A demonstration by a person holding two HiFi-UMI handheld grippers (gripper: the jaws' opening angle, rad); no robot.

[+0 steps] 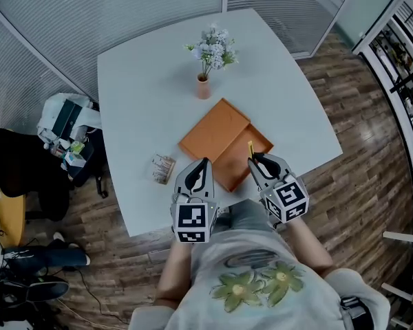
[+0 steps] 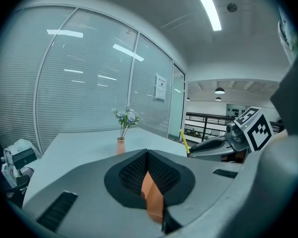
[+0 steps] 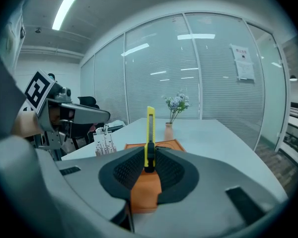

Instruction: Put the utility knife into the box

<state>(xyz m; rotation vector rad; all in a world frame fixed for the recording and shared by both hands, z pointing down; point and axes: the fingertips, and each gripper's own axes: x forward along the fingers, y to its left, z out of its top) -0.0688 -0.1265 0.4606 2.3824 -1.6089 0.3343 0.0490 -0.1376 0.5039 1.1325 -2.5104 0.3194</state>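
The yellow utility knife stands up, pinched tight in the right gripper. The open orange box waits at its 10 o'clock. The left gripper is closed on nothing. I think the next move is to lower the knife in and let go.

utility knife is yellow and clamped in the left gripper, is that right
No. The yellow utility knife is clamped in the right gripper, not the left gripper, which holds nothing. The right gripper view shows it.
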